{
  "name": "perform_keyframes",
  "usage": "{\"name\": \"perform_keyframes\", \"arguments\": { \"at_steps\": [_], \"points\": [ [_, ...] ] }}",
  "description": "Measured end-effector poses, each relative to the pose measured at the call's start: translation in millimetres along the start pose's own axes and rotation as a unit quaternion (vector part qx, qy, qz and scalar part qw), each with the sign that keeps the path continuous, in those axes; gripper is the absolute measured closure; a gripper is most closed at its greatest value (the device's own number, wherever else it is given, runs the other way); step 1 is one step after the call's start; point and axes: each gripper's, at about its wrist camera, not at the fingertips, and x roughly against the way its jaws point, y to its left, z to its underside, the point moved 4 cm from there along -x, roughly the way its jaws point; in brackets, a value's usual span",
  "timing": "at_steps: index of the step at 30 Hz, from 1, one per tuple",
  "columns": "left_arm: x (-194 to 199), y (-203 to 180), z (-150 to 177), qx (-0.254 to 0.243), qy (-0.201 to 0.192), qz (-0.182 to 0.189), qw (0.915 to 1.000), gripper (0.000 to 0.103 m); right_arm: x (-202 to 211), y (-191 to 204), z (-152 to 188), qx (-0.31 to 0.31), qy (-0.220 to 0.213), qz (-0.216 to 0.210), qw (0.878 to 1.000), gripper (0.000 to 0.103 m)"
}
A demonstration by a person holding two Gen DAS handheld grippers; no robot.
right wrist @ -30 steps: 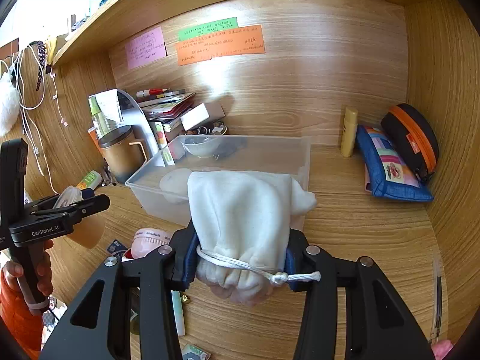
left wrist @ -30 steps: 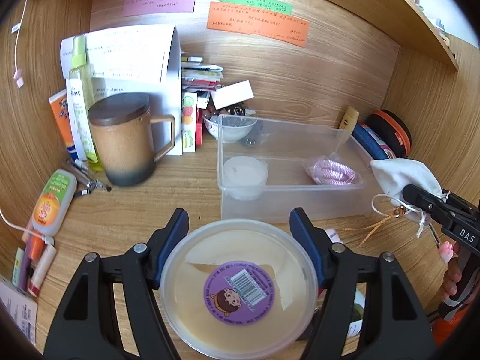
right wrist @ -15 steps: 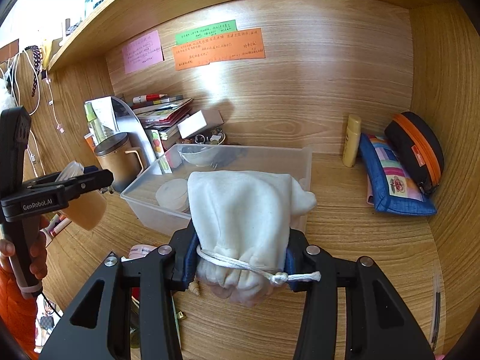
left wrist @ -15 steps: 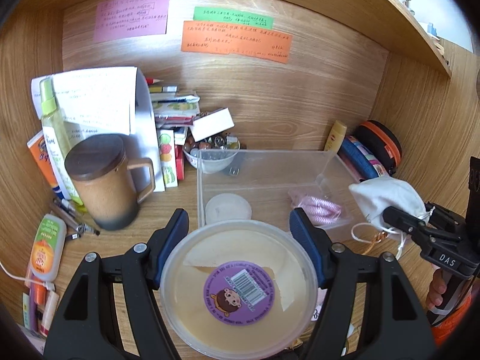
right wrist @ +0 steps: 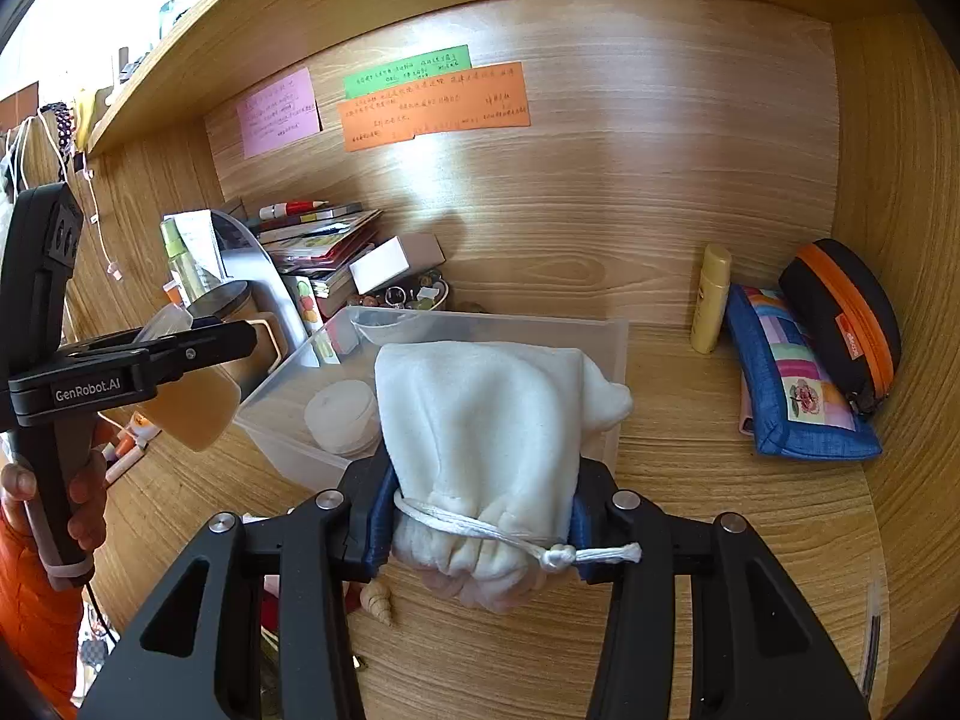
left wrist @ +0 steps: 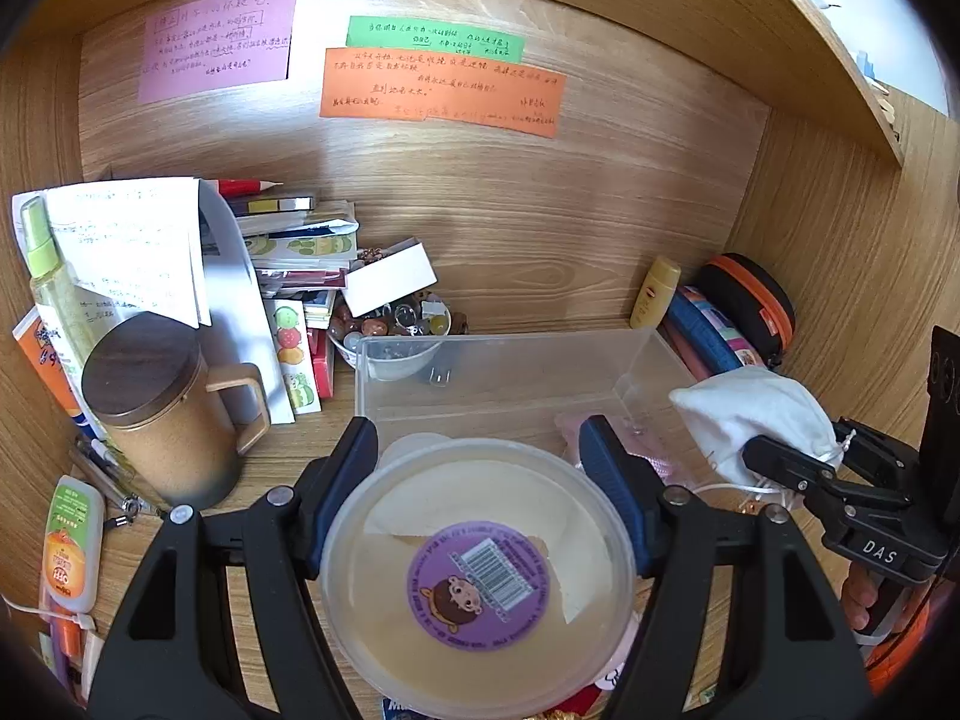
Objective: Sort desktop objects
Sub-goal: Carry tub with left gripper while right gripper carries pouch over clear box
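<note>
Left gripper [left wrist: 477, 450]: jaws clamped on round translucent plastic tub with purple sticker [left wrist: 477, 579], held above the bench [left wrist: 288, 450].
Right gripper [right wrist: 480, 498]: jaws gripping white drawstring cloth pouch [right wrist: 486, 420], near clear rectangular plastic bin [right wrist: 615, 348].
Technique: bring each over the bin, lower inside the walls, then release.
Count: two grippers, one bin, three coloured wall notes [left wrist: 441, 90].

Readable marks: two gripper brands, one barcode sticker

"GenRobot.AI" in white on the black body of the left gripper [right wrist: 198, 345], left edge of the right wrist view. "DAS" in white on the black right gripper [left wrist: 792, 468], lower right of the left wrist view. Round purple cartoon sticker with barcode [left wrist: 478, 585] on a clear round tub lid, digits illegible. Pink, green and orange handwritten wall notes [left wrist: 441, 91]: script too small to read.
</note>
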Motion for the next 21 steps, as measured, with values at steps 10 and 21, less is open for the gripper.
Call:
{"name": "perform_keyframes", "arguments": {
  "at_steps": [10, 21],
  "points": [
    [-25.4, -3.8, -12.7, -0.004, 0.004, 0.006, 1.0000, 0.034, -18.5, -5.1, -6.0, -0.002, 0.008, -0.004, 1.000, 0.062],
    [-59.7, 4.9, -14.9, 0.001, 0.024, 0.008, 0.9997, 0.034, -41.7, -11.0, -7.5, -0.001, 0.026, -0.003, 1.000, 0.062]
  ]
}}
